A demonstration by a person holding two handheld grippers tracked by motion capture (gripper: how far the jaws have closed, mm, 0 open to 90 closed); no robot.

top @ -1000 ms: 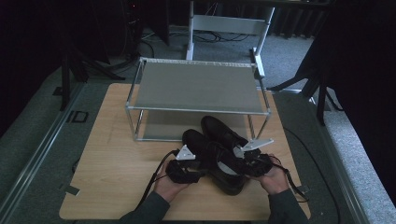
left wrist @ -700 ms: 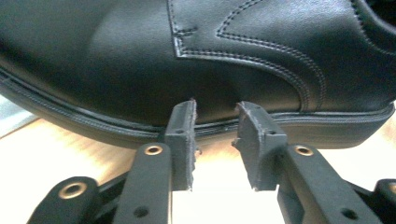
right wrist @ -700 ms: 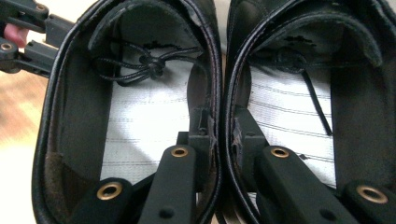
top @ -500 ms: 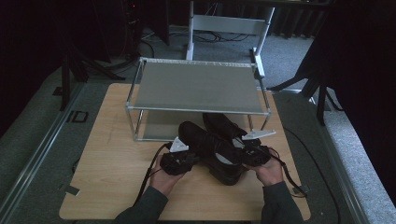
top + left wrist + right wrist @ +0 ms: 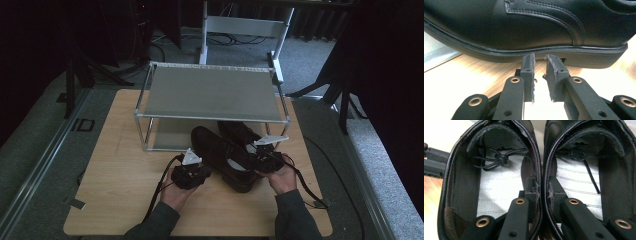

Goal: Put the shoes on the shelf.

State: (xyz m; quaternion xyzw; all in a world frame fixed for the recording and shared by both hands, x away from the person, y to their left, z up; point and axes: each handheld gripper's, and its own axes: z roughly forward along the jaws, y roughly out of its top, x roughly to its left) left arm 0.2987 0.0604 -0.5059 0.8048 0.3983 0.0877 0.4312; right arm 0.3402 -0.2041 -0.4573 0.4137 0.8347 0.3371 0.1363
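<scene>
Pair of black dress shoes [image 5: 227,152] side by side on bench [image 5: 120,195], toes toward metal rack [image 5: 210,92], long axis running away from jaws. Right gripper [image 5: 543,190] clenched on both inner heel walls. Left gripper [image 5: 540,67] just closing, nothing between, under near shoe's sole edge

Dark grey sleeves [image 5: 295,220]; each black gripper [image 5: 539,65] has brass-ringed screws; trailing black cables [image 5: 159,192].

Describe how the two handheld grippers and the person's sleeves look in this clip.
Both the left gripper and the right gripper are black, each topped by a grey three-cornered plate and trailing a black cable. Close up, flat black links with brass-ringed rivets carry dark grey ribbed pads. The sleeves are dark grey-green.
</scene>
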